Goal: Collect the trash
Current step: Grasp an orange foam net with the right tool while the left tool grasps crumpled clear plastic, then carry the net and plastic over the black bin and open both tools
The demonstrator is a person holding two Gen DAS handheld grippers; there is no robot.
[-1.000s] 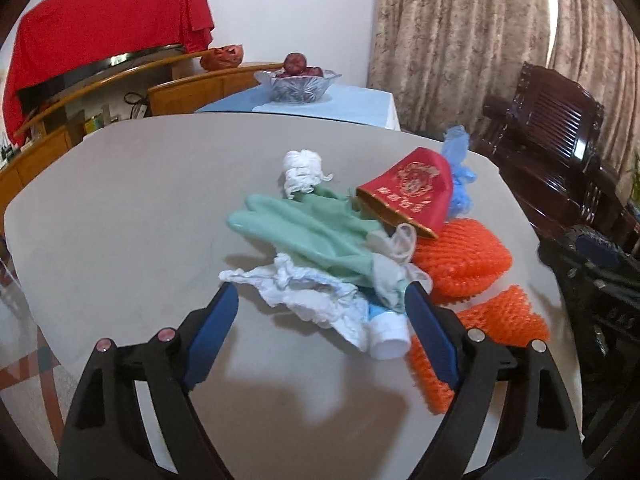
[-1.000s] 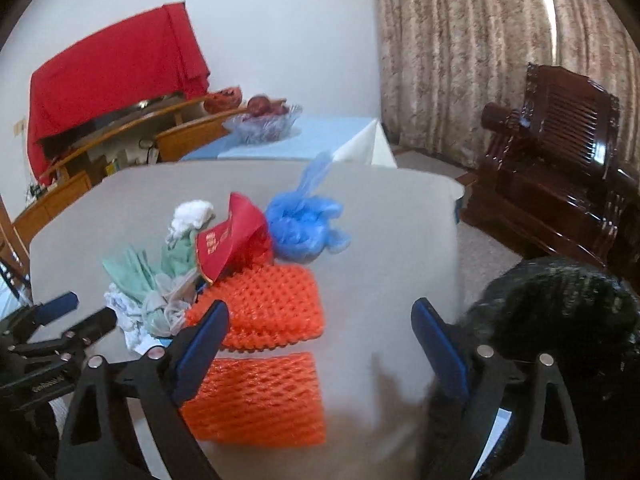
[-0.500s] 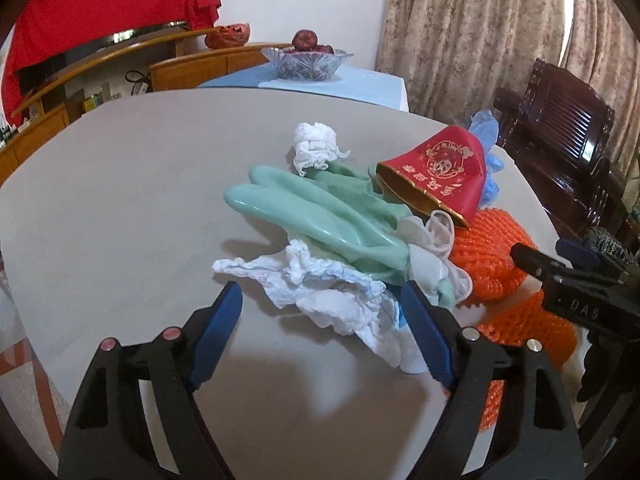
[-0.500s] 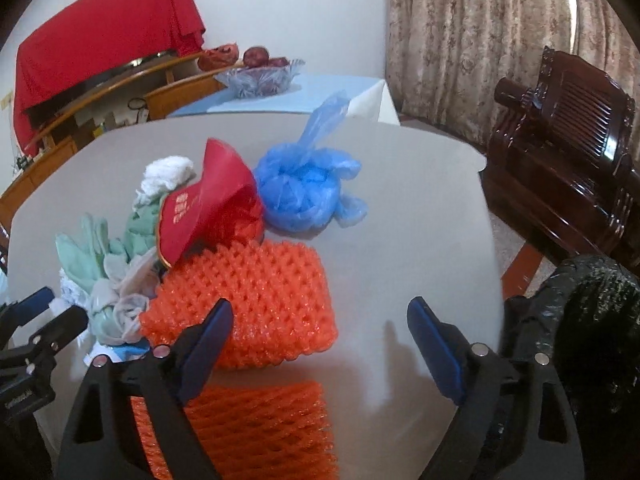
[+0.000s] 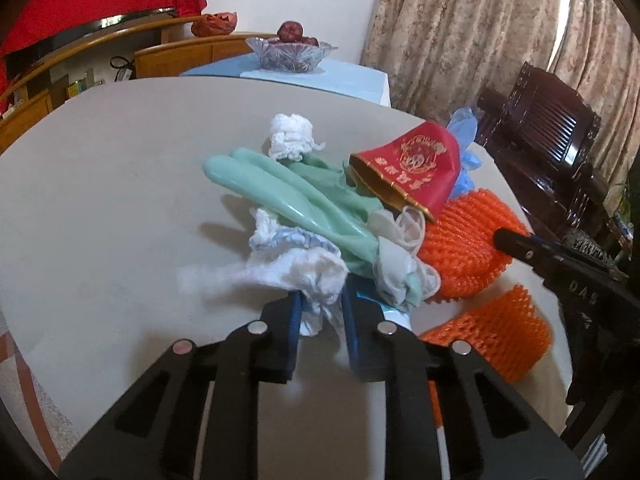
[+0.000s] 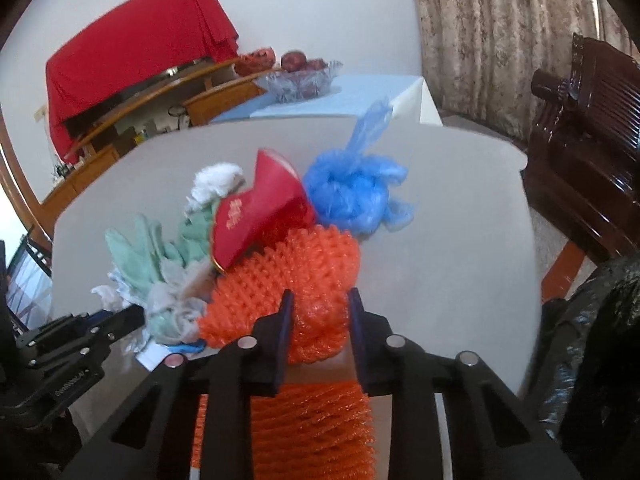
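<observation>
A pile of trash lies on the grey table [image 5: 100, 200]. My left gripper [image 5: 320, 304] is shut on a crumpled white tissue [image 5: 296, 264] at the near edge of the pile. Behind it lie green rubber gloves [image 5: 288, 192], a white wad [image 5: 290, 136] and a red paper cup [image 5: 412, 168] on its side. My right gripper [image 6: 320, 308] is shut on an orange foam net [image 6: 296, 280]. A second orange net [image 6: 312, 420] lies under that gripper. A blue plastic bag [image 6: 352, 196] sits behind the red cup [image 6: 256, 212].
A black trash bag [image 6: 600, 352] hangs off the table's right edge. A dark wooden chair [image 6: 588, 128] stands beyond it. A glass fruit bowl [image 5: 288, 52] sits on a blue-clothed table at the back. Wooden furniture lines the left.
Both grippers moved forward into the pile and closed: the left on the white tissue, the right on the near orange foam net, which now bunches up between its fingers.
</observation>
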